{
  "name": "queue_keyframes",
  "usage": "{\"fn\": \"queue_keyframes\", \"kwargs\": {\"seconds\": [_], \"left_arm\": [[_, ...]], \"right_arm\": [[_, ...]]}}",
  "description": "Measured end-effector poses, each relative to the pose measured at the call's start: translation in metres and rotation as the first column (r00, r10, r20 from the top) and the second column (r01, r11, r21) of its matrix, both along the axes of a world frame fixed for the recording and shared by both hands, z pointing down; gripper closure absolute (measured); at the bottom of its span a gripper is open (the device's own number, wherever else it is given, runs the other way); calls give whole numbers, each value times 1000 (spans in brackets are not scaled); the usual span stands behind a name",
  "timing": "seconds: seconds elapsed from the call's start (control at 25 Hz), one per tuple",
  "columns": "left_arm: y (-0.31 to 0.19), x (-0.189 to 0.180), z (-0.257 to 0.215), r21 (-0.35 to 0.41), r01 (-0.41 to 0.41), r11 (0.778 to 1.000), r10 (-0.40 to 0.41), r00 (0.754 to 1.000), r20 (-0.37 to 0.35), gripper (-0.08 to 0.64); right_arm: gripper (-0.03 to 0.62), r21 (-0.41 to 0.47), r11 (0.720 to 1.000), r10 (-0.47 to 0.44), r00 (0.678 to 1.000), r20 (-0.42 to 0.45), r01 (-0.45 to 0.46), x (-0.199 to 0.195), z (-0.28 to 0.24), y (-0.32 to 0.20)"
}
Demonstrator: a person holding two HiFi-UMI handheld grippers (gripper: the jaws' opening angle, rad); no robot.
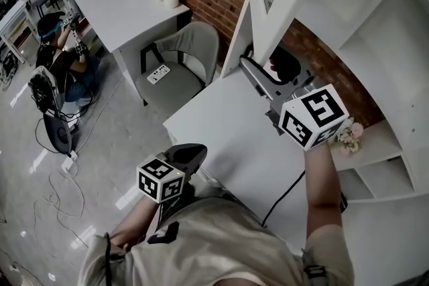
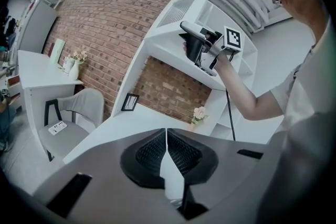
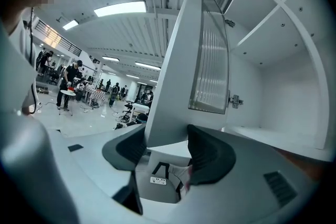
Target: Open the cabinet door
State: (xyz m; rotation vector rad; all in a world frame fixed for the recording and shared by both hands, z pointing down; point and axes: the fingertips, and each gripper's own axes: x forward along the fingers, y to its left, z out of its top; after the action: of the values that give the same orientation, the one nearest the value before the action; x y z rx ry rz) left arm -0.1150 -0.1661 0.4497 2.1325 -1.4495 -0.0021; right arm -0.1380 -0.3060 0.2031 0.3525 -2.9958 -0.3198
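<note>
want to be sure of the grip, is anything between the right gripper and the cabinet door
Nothing visible does. The lower edge of the cabinet door sits right between the open jaws of the right gripper, with no other thing in the gap.

The white cabinet door (image 3: 176, 86) is hanging wide open, standing upright and swung well out from the cabinet (image 3: 278, 86). A ribbed glass pane (image 3: 210, 60) is filling its upper part, and what looks like a hinge (image 3: 234, 100) is sitting beside its inner edge.
</note>
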Motion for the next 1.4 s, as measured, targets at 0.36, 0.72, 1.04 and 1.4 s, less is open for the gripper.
{"fn": "queue_keyframes", "kwargs": {"seconds": [0.36,0.72,1.04,1.4], "left_arm": [[-2,0,-3,7,5,1000,-5,1000,0,537],[5,-7,-1,1,29,1000,-29,1000,-7,537],[13,-20,3,-3,62,998,-63,998,-18,537],[24,-41,7,-13,115,993,-116,992,-40,537]], "right_arm": [[333,14,999,28,999,18,-29,-20,-1,9],[325,19,999,47,998,50,-48,-40,-2,18],[319,31,997,70,994,78,-73,-59,-3,23],[318,52,997,60,995,85,-64,-91,-3,28]]}}
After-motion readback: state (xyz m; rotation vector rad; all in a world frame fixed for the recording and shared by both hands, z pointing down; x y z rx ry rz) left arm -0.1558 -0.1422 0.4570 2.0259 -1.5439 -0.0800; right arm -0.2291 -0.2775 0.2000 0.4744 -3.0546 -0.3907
